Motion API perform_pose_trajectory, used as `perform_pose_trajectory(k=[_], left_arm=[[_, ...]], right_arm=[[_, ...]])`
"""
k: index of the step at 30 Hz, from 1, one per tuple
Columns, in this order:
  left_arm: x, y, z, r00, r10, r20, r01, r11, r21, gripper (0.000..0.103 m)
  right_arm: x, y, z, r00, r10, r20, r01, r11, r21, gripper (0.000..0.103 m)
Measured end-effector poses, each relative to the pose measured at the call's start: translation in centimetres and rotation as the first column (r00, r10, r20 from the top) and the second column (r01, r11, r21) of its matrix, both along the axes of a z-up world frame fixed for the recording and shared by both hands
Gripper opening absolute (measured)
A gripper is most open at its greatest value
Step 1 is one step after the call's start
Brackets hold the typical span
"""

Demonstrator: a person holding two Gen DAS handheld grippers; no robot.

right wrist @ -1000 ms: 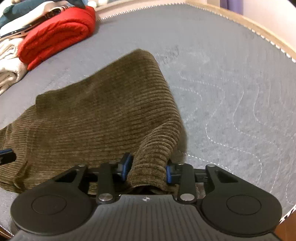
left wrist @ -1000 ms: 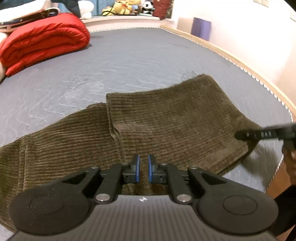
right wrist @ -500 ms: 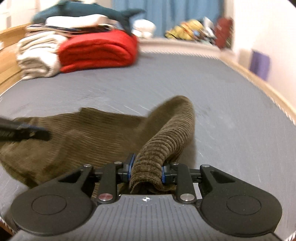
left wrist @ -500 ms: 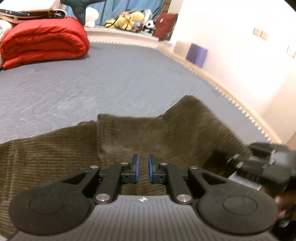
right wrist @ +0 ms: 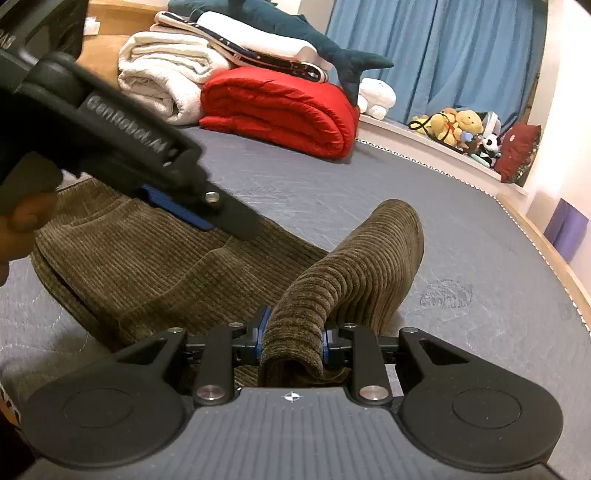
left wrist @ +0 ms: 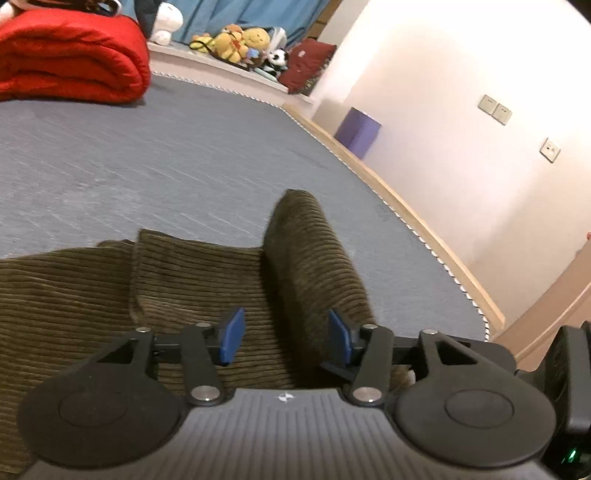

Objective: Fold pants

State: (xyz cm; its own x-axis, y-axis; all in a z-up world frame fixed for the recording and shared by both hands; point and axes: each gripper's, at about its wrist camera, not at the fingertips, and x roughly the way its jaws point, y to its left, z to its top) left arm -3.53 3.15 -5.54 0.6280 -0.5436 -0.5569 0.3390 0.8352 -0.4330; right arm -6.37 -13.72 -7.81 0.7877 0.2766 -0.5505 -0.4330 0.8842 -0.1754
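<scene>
Blanket [left wrist: 70, 59]: a red roll is seen at far left, on the mattress [left wrist: 166, 155], well apart from the pants.
Towels [right wrist: 166, 70]: white folded ones are stacked beside the blanket, with a plush shark [right wrist: 295, 33] laid on top.
Pants [left wrist: 110, 291]: brown corduroy is spread flat on the grey mattress at left; toward the right, one end is raised into a hump.
Left gripper [left wrist: 284, 341]: the blue pads [left wrist: 231, 336] are held wide apart, over the pants; nothing is clamped between them. The raised fold is seen just inside the right pad; contact cannot be told.
Left gripper, right view [right wrist: 207, 218]: it is seen from the side, low over the flat part of the pants.
Right gripper [right wrist: 291, 341]: the fingers are closed on a rolled fold of the pants, which is lifted off the mattress and arched forward.
Toys [left wrist: 240, 40]: plush ones are lined on a ledge beyond the mattress.
Wall [left wrist: 461, 110]: pale, at right, with switch plates [left wrist: 495, 109] mounted on it.
</scene>
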Motion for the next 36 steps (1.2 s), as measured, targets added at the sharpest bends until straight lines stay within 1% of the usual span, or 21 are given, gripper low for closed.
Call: perform_pose_trajectory(k=[1, 3, 5, 10, 13, 16, 19, 20, 21, 22, 24, 25, 27, 29, 32, 33, 34, 35, 36], left_arm=[[0.1, -0.3, 0.1, 1.000, -0.009, -0.002, 0.009, 1.000, -0.003, 0.058], [0.3, -1.2, 0.2, 0.999, -0.033, -0.003, 0.033, 0.999, -0.006, 0.067], [0.5, -2.2, 0.2, 0.997, -0.071, -0.010, 0.071, 0.997, -0.008, 0.073], [0.8, -4.2, 0.1, 0.992, -0.125, -0.026, 0.126, 0.992, 0.015, 0.073], [0.8, -4.5, -0.2, 0.994, -0.105, -0.029, 0.107, 0.990, 0.087, 0.072], [1.2, -4.1, -0.9, 0.994, -0.092, -0.060, 0.097, 0.991, 0.091, 0.071], [1.4, -3.8, -1.0, 0.996, -0.072, -0.058, 0.078, 0.990, 0.118, 0.065], [1.5, -3.6, -1.0, 0.996, -0.064, -0.058, 0.071, 0.990, 0.124, 0.059], [1.6, -3.5, -1.0, 0.997, -0.057, -0.060, 0.064, 0.990, 0.129, 0.051], [1.7, -3.3, -1.1, 0.997, -0.050, -0.063, 0.058, 0.990, 0.130, 0.048], [1.8, -3.0, -1.1, 0.997, -0.038, -0.069, 0.048, 0.989, 0.139, 0.037], [1.9, -3.0, -1.1, 0.997, -0.035, -0.067, 0.044, 0.988, 0.148, 0.035], [1.7, -2.8, -1.0, 0.998, -0.028, -0.060, 0.038, 0.985, 0.168, 0.024], [1.6, -2.4, -1.3, 0.998, -0.023, -0.059, 0.034, 0.981, 0.191, 0.020], [1.8, -0.8, -1.6, 0.997, 0.001, -0.076, 0.014, 0.981, 0.194, 0.019], [1.8, -0.1, -1.6, 0.997, 0.013, -0.078, 0.003, 0.981, 0.194, 0.019], [1.8, 0.6, -1.6, 0.997, 0.024, -0.078, -0.009, 0.982, 0.191, 0.019], [1.8, 1.3, -1.5, 0.996, 0.036, -0.079, -0.021, 0.982, 0.186, 0.019], [1.8, 2.0, -1.4, 0.996, 0.048, -0.080, -0.033, 0.983, 0.181, 0.019]], right_arm=[[-0.1, 0.4, 0.0, 1.000, 0.002, 0.003, -0.002, 1.000, -0.007, 0.027], [-0.2, 0.6, 0.0, 1.000, 0.011, 0.008, -0.011, 1.000, -0.021, 0.027], [-0.4, 1.0, -0.1, 1.000, 0.024, 0.015, -0.024, 0.999, -0.038, 0.027], [-1.0, 1.8, -0.3, 0.997, 0.066, 0.037, -0.063, 0.995, -0.074, 0.027], [-1.4, 2.3, -0.3, 0.994, 0.094, 0.052, -0.089, 0.992, -0.092, 0.027], [-1.8, 2.7, -0.2, 0.990, 0.122, 0.070, -0.114, 0.988, -0.107, 0.027], [-2.2, 3.3, -0.2, 0.986, 0.149, 0.079, -0.138, 0.982, -0.125, 0.027], [-2.3, 3.5, -0.2, 0.984, 0.158, 0.083, -0.147, 0.980, -0.132, 0.027], [-2.4, 3.7, -0.2, 0.982, 0.169, 0.087, -0.156, 0.978, -0.137, 0.027], [-2.5, 3.8, -0.2, 0.979, 0.180, 0.091, -0.166, 0.976, -0.143, 0.027], [-2.8, 4.2, -0.2, 0.975, 0.197, 0.099, -0.180, 0.972, -0.153, 0.027], [-2.8, 4.4, -0.2, 0.974, 0.204, 0.100, -0.187, 0.970, -0.157, 0.027], [-2.5, 4.3, 0.0, 0.974, 0.207, 0.089, -0.192, 0.970, -0.151, 0.027], [-2.3, 4.5, 0.1, 0.973, 0.215, 0.083, -0.201, 0.968, -0.153, 0.028], [-2.1, 4.8, 0.1, 0.967, 0.247, 0.066, -0.236, 0.961, -0.140, 0.037], [-2.2, 4.9, 0.3, 0.962, 0.263, 0.070, -0.251, 0.958, -0.138, 0.042], [-2.4, 5.0, 0.4, 0.958, 0.278, 0.076, -0.266, 0.955, -0.133, 0.044], [-2.5, 4.8, 0.7, 0.951, 0.298, 0.078, -0.287, 0.950, -0.119, 0.049], [-2.6, 4.7, 1.0, 0.945, 0.318, 0.078, -0.310, 0.945, -0.099, 0.051]])
